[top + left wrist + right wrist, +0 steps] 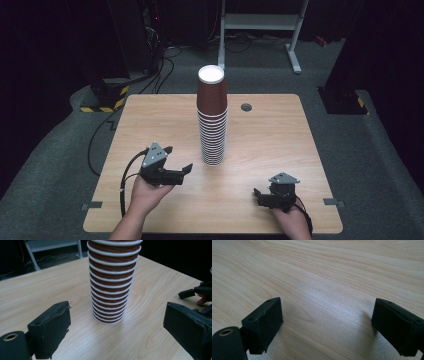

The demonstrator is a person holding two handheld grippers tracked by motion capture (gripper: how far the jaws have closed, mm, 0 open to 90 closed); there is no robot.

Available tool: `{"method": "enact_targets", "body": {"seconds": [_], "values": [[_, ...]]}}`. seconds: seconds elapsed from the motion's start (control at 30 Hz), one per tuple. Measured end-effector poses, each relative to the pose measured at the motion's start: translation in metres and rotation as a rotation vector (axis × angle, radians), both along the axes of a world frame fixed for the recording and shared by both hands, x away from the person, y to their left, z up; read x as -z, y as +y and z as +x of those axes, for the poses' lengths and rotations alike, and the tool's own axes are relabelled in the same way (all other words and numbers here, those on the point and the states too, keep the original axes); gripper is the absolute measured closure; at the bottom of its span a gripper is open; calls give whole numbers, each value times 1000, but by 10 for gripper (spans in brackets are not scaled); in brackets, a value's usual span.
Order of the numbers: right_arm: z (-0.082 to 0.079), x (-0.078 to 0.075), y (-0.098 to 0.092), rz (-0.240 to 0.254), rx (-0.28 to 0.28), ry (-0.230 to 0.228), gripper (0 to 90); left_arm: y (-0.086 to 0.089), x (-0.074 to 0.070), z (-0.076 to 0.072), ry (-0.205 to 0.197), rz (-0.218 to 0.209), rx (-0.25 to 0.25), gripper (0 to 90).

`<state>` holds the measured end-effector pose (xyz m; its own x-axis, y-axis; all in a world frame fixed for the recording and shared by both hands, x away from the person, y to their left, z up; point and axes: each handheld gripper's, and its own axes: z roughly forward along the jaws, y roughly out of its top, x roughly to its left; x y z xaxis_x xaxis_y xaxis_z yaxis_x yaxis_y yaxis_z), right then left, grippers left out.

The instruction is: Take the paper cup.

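Observation:
A tall stack of brown paper cups (212,117) with white rims stands upside down at the middle of the wooden table (280,140). My left gripper (178,159) hovers just left of the stack's foot, open and holding nothing. In the left gripper view the cup stack (112,282) rises straight ahead between the spread jaws of the left gripper (117,308), a short way beyond them. My right gripper (259,196) sits near the front right edge, open and apart from the cups. In the right gripper view the right gripper (327,305) spans bare table (324,270).
A round cable hole (246,106) lies in the table behind the stack. Grey tape tabs (92,205) mark the front corners. Beyond the table stand a white desk frame (260,22), floor cables and a yellow-black striped base (102,102). The right gripper (197,291) shows at the far right of the left gripper view.

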<state>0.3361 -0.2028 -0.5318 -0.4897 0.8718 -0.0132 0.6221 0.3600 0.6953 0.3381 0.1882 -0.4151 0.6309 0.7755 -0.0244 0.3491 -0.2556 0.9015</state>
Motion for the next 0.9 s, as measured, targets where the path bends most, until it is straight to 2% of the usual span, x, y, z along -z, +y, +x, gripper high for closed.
{"method": "enact_targets", "body": {"seconds": [0.07,0.2,0.33,0.37,0.73,0.9], "values": [[0,0,0,1,1,0,97,0,-4,0,-19,-2,4,90],[0,0,0,0,0,0,98,-1,-11,2,-23,-37,7,99],[0,0,0,1,0,0,98,-3,-17,3,-47,-44,2,99],[0,0,0,0,0,0,98,-4,-20,4,-53,-57,3,99],[0,0,0,0,-2,-1,98,-10,-38,9,-92,-85,15,102],[0,0,0,0,-1,0,98,-16,-51,12,-128,-91,24,102]]}}
